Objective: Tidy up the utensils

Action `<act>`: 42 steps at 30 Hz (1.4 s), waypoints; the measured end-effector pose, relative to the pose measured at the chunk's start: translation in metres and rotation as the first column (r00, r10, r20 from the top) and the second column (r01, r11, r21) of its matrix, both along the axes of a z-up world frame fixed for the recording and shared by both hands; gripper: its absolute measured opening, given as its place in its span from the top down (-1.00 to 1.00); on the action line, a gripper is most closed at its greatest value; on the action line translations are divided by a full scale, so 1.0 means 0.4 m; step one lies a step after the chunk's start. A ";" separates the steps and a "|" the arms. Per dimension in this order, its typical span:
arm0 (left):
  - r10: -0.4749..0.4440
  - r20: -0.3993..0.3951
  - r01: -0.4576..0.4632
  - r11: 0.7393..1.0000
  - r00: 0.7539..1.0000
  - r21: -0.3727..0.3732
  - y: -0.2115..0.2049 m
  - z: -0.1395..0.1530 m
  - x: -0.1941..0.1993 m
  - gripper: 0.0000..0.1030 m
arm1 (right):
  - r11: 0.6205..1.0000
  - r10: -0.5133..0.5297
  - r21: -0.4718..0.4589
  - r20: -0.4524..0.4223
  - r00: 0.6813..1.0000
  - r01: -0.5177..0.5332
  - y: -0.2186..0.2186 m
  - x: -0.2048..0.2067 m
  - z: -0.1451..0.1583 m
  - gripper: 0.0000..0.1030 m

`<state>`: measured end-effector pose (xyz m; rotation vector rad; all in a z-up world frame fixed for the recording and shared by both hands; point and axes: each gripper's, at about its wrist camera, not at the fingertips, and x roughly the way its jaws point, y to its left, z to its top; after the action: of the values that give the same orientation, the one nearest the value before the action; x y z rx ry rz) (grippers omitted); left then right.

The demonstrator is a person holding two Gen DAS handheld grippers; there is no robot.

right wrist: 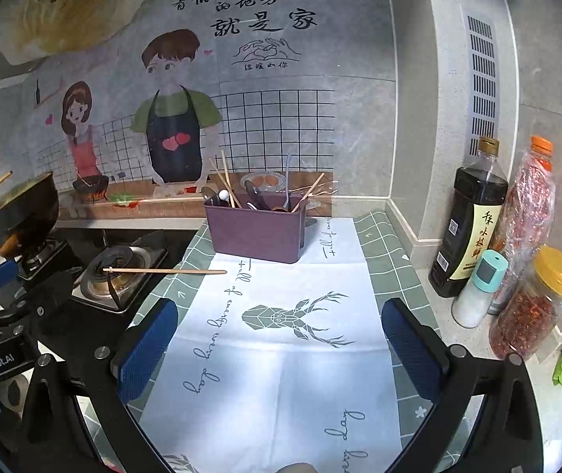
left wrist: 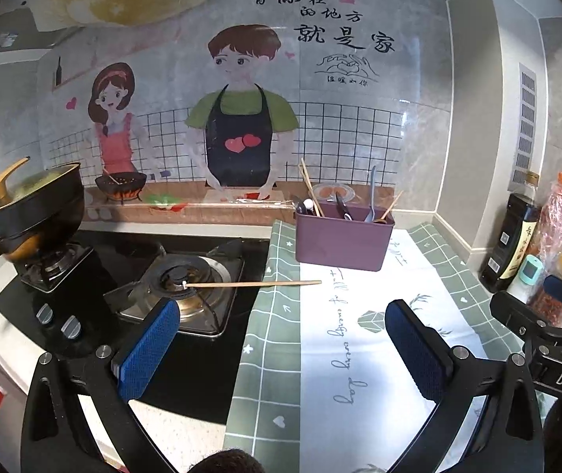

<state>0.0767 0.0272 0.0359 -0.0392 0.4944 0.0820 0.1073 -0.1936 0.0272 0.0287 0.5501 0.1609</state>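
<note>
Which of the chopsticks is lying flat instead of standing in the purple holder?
The single chopstick spanning the stove burner and the cloth; the others stand in the purple holder.

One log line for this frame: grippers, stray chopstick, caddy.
left gripper: open, empty | right gripper: open, empty | chopstick: loose, bridging burner and mat | purple caddy: upright, utensils inside

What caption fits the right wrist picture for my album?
Open right gripper over the deer cloth, one chopstick left outside the purple utensil box.

A home kitchen: gas stove (left wrist: 186,287), pan (left wrist: 32,213), condiment bottles (right wrist: 474,220).
</note>
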 end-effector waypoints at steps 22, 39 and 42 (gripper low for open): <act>-0.035 0.016 0.035 0.999 0.999 0.010 -0.048 0.023 -0.052 -1.00 | 0.999 -0.003 -0.042 0.043 0.999 0.004 -0.026 -0.058 0.023 -1.00; -0.046 0.009 0.046 0.999 0.999 0.012 -0.075 0.029 -0.060 -1.00 | 0.999 -0.015 -0.028 0.042 0.999 0.016 -0.052 -0.060 0.021 -1.00; -0.046 0.007 0.046 0.999 0.999 0.012 -0.079 0.029 -0.060 -1.00 | 1.000 -0.018 -0.021 0.043 0.999 0.019 -0.056 -0.061 0.023 -1.00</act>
<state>0.0528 -0.0043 0.0474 -0.0163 0.4868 0.0400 0.0830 -0.2159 0.0363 0.0090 0.5092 0.1373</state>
